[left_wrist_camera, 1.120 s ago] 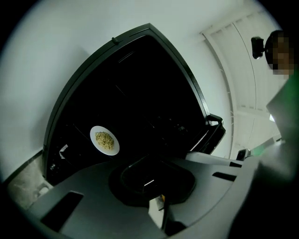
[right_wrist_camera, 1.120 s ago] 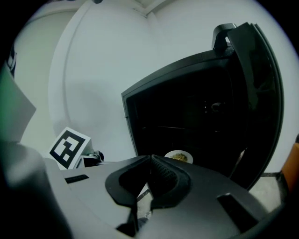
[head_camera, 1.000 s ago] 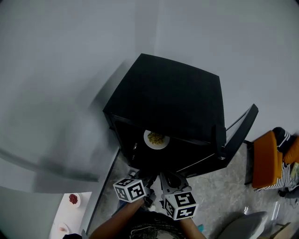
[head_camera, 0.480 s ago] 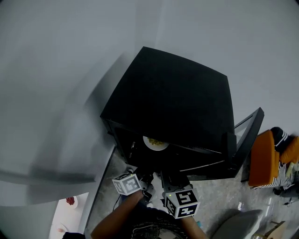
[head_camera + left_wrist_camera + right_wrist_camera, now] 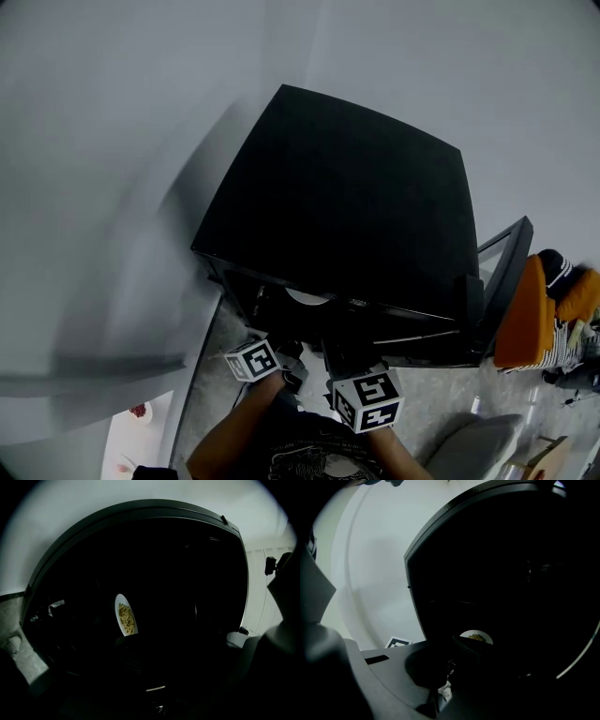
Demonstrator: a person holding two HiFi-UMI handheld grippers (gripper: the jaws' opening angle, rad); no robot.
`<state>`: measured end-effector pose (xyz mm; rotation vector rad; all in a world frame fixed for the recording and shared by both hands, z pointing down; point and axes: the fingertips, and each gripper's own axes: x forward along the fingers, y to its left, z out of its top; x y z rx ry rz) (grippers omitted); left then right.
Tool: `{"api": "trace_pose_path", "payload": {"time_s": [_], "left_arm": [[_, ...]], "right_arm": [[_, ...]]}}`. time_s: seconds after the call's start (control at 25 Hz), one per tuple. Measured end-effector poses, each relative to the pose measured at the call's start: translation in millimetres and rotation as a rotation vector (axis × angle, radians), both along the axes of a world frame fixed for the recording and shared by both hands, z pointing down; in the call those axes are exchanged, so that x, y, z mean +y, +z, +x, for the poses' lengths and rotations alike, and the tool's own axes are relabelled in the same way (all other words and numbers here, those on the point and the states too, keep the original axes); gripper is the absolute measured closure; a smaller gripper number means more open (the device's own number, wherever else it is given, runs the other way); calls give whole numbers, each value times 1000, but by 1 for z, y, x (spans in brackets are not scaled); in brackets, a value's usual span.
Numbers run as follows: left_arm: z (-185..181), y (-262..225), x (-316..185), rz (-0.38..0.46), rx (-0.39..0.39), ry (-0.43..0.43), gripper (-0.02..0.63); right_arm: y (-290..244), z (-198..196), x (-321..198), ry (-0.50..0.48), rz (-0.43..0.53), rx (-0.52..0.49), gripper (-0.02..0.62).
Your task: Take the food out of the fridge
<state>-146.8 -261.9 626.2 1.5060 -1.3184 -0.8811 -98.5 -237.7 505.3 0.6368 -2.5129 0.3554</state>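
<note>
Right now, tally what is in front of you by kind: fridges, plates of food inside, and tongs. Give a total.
Fridge: 1
Plate of food: 1
Tongs: 2, the left tongs and the right tongs
Total: 4

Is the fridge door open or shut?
Open: the door stands swung aside, and the plate of food shows inside the fridge.
</note>
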Motion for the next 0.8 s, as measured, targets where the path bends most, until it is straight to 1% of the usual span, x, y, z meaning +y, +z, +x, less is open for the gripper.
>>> {"api": "trace_pose_path", "payload": {"time_s": [0.04, 0.12, 0.24, 0.36, 0.52, 0.64, 0.8], "left_arm": [[0, 5, -2, -1, 11, 4, 583], [-2, 14, -4, -13, 31, 0, 546], [-12, 27, -3, -72, 4, -17, 538], [-14, 33, -8, -80, 9, -22, 510], [-14, 37, -18, -70, 57, -36, 483], [-12, 39, -27, -65, 120, -43, 483], [-16, 45, -37, -84, 162, -55, 483]], "right_arm": [[0, -1, -2, -2, 4, 3, 572], [0, -3, -6, -7, 13, 7, 572], [0, -4, -10, -4, 12, 12, 572], [2, -4, -13, -3, 16, 20, 572], [8, -2, -16, -9, 23, 49, 572], [9, -1, -18, -4, 26, 54, 572], [12, 2, -21, 6, 29, 61, 572]]}}
